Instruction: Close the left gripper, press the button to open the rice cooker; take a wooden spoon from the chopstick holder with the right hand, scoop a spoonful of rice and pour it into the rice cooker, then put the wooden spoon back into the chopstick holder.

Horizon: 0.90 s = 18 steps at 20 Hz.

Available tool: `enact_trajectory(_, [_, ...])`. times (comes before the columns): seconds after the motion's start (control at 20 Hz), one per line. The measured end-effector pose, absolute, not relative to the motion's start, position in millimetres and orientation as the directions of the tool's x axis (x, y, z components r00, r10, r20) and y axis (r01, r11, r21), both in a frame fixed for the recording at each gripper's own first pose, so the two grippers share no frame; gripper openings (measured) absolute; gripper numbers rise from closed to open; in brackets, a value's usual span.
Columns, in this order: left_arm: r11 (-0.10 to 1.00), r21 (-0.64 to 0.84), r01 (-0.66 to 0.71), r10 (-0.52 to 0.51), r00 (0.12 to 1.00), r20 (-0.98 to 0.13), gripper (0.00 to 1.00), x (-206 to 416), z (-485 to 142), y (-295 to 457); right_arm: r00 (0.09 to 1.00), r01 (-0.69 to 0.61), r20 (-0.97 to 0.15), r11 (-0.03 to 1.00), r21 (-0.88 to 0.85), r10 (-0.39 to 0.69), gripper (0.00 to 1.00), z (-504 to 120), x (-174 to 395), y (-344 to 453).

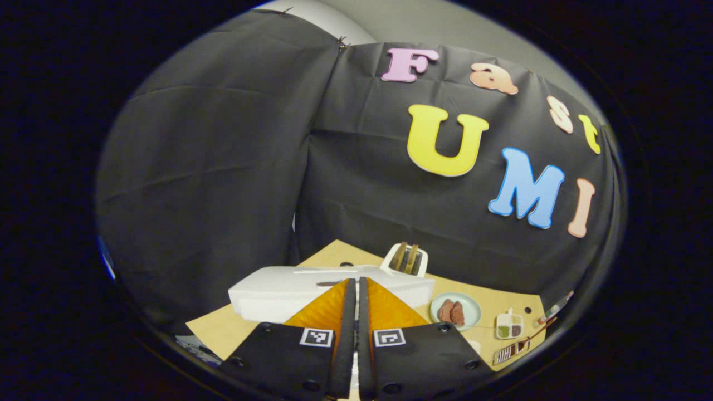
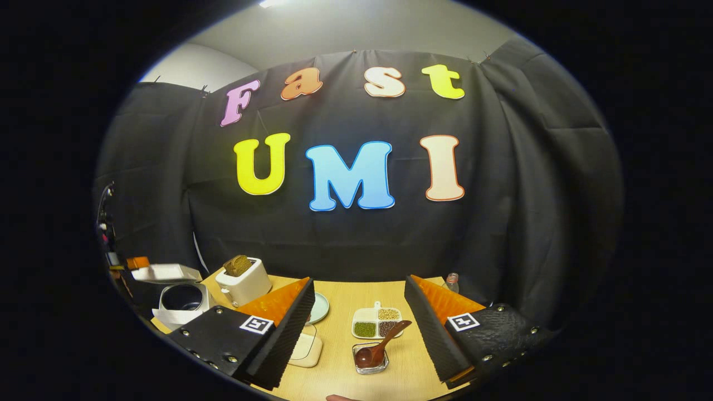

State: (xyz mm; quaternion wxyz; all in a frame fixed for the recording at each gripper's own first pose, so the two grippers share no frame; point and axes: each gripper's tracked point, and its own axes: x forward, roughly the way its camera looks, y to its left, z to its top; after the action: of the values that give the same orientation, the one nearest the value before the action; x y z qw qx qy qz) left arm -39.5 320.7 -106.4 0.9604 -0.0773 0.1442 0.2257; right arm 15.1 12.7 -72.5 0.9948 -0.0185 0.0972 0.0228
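My left gripper [image 1: 356, 282] is shut with nothing between its fingers, and its tips sit just over the white rice cooker lid [image 1: 289, 295]. In the right gripper view the rice cooker [image 2: 181, 303] stands at the far left with its lid [image 2: 166, 273] raised and the dark inner pot showing. An orange part of the left gripper [image 2: 136, 262] shows beside that lid. My right gripper [image 2: 359, 292] is open above the table. Below and between its fingers, a dark wooden spoon [image 2: 384, 340] rests with its bowl in a small clear holder [image 2: 370, 359].
A white toaster [image 2: 243, 281] with bread stands behind the cooker. A pale green plate [image 2: 320, 307], a compartment dish of grains [image 2: 377, 322] and a white pad [image 2: 307, 348] lie mid-table. A small bottle [image 2: 452, 281] stands at the back right. The plate [image 1: 468, 317] holds brown pieces.
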Motion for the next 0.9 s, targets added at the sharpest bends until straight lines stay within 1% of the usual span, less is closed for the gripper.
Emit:
enact_trajectory(0.1, [0.902, -0.081, -0.424, 0.392, 0.883, -0.258, 0.34, -35.4, -83.4, 307.7, 0.981, -0.044, -0.192, 0.999, -0.028, 0.038, 0.98, -73.2, 14.3, 9.9])
enact_trajectory(0.25, [0.917, -0.049, -0.396, 0.384, 0.908, -0.166, 0.72, -41.3, -51.0, 287.3, 0.981, -0.037, -0.191, 0.999, -0.024, 0.032, 0.98, -73.4, 13.1, 6.3])
enact_trajectory(0.3, [0.92, -0.043, -0.389, 0.38, 0.914, -0.142, 0.8, -43.9, -43.4, 279.0, 0.981, -0.035, -0.192, 0.999, -0.025, 0.029, 0.98, -74.1, 12.8, 4.5])
enact_trajectory(0.35, [0.927, -0.052, -0.373, 0.364, 0.923, -0.124, 0.83, -45.9, -37.7, 267.3, 0.981, -0.032, -0.191, 0.999, -0.024, 0.027, 0.98, -74.1, 12.5, 2.4])
enact_trajectory(0.45, [0.939, -0.069, -0.337, 0.33, 0.938, -0.102, 0.85, -46.6, -36.8, 239.1, 0.982, -0.024, -0.188, 0.999, -0.021, 0.02, 0.98, -73.7, 11.1, -2.2])
enact_trajectory(0.5, [0.944, -0.066, -0.324, 0.318, 0.943, -0.095, 0.84, -47.0, -36.6, 229.1, 0.983, -0.02, -0.183, 1.0, -0.019, 0.016, 0.98, -72.6, 10.5, -4.4])
enact_trajectory(0.7, [0.964, -0.04, -0.263, 0.259, 0.962, -0.087, 0.89, -51.2, -38.2, 189.6, 0.986, 0.001, -0.167, 1.0, -0.021, -0.005, 0.98, -70.9, 10.0, -18.5])
enact_trajectory(0.8, [0.969, -0.021, -0.245, 0.242, 0.967, -0.079, 0.99, -51.3, -36.7, 177.5, 0.986, 0.018, -0.162, 1.0, -0.024, -0.021, 0.98, -71.3, 9.0, -28.1])
enact_trajectory(0.9, [0.974, -0.015, -0.225, 0.223, 0.972, -0.07, 0.99, -50.6, -33.0, 165.1, 0.987, 0.031, -0.158, 0.999, -0.024, -0.035, 0.98, -74.2, 9.6, -36.7])
